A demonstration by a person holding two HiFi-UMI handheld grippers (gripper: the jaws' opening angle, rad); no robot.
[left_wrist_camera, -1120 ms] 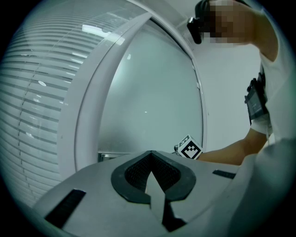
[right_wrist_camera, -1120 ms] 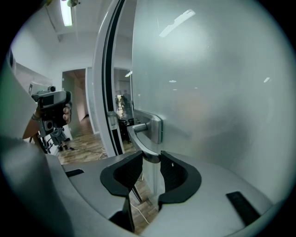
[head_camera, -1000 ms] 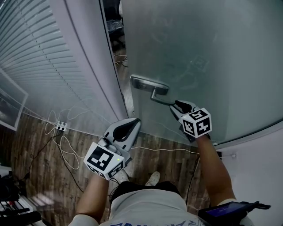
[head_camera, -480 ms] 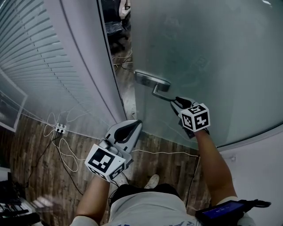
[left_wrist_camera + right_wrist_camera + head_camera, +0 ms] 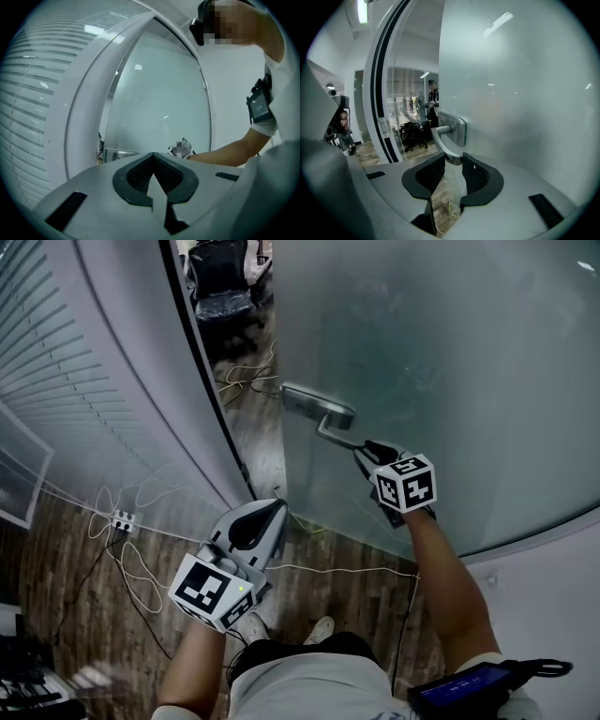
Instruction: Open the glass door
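Right, the glass door (image 5: 450,352) stands ajar. A wedge of gap shows between its free edge and the door frame (image 5: 150,362), and through it I see wooden floor (image 5: 258,432) and a black chair (image 5: 220,292) in the room beyond. The handle (image 5: 328,430) is a metal lever on a plate close to that free edge. My right claw (image 5: 367,454) is clenched on the lever's outer end; in the right gripper view the curved tip of the handle (image 5: 449,140) sits between the pads, right at their tips. My left claw (image 5: 272,507) hangs low beside the frame, jaws together on nothing, well apart from the door.

As I judge it, the step in hand is swinging the door wider. The grip looks shallow, so I'd move the right claw along the door's own arc rather than in a straight line. I'd let the wrist turn with the hinge so the lever doesn't twist out of the pads. I'd go steadily without jerks, since smooth metal may slip. I'd hold the left claw clear of the door's edge, and mind the cables (image 5: 131,559) on the floor by my feet.
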